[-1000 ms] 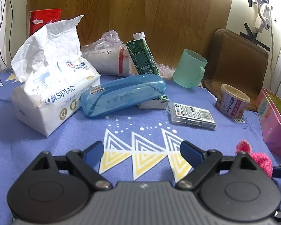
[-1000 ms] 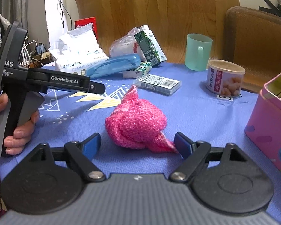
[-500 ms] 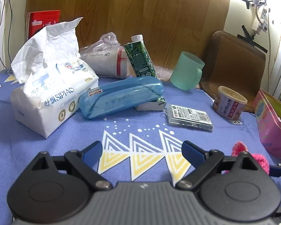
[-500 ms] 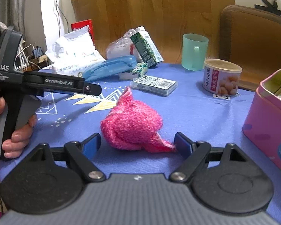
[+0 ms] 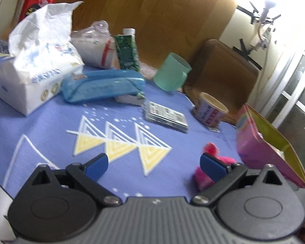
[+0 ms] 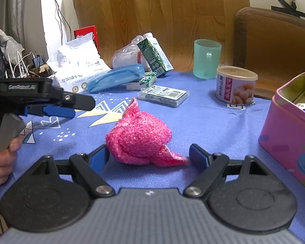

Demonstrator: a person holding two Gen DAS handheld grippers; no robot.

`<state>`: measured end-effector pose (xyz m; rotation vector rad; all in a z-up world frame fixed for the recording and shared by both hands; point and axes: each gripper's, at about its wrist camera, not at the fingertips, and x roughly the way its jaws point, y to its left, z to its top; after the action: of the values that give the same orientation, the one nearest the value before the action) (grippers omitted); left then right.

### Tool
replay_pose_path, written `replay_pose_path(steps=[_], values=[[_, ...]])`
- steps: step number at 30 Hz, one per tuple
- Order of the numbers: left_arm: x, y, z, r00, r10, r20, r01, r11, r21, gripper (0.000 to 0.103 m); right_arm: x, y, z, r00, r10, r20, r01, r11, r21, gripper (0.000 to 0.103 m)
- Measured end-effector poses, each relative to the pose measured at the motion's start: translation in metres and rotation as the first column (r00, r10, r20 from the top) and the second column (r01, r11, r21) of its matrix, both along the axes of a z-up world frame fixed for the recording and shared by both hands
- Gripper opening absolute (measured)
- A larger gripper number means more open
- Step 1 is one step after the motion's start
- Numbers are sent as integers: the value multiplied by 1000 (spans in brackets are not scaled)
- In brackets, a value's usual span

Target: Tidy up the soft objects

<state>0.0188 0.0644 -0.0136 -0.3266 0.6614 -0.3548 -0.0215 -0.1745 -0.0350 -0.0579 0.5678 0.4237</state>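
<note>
Left gripper (image 5: 154, 164) has swung toward the pink cloth (image 6: 139, 140), fingers opening on nothing; right gripper (image 6: 148, 156) fingers spread, straddling it ungripped — pickup looks imminent.

Wood-panelled wall (image 6: 172, 20) behind a brown chair back (image 6: 274, 46), bright window (image 5: 294, 85) on the right

Right gripper (image 6: 148, 155): ribbed grey body, two black round pivot housings, black linkage arms with silver screws, blue pads. At nine o'clock in its view, the left gripper (image 6: 57, 109) is black with white lettering and a grey trigger, gripped by a bare hand (image 6: 2, 160).
</note>
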Motion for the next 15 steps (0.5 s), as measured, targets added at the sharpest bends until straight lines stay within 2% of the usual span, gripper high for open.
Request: replay_pose_path(steps=[7, 11, 13, 15], values=[[-14, -24, 15, 992, -123, 22, 124, 992, -32, 100, -2, 1, 1, 1000, -8, 14, 8, 1000, -8, 87], [-16, -46, 16, 981, -196, 7, 196, 980, -29, 100, -3, 1, 1, 1000, -9, 18, 9, 1000, -12, 87], [-13, -57, 11, 978, -210, -15, 209, 978, -11, 97, -3, 1, 1, 1000, -10, 20, 10, 1000, -13, 87], [-8, -66, 3, 975, -216, -55, 216, 976, 5, 84, -2, 2, 0, 1000, -5, 17, 5, 1000, -14, 83]])
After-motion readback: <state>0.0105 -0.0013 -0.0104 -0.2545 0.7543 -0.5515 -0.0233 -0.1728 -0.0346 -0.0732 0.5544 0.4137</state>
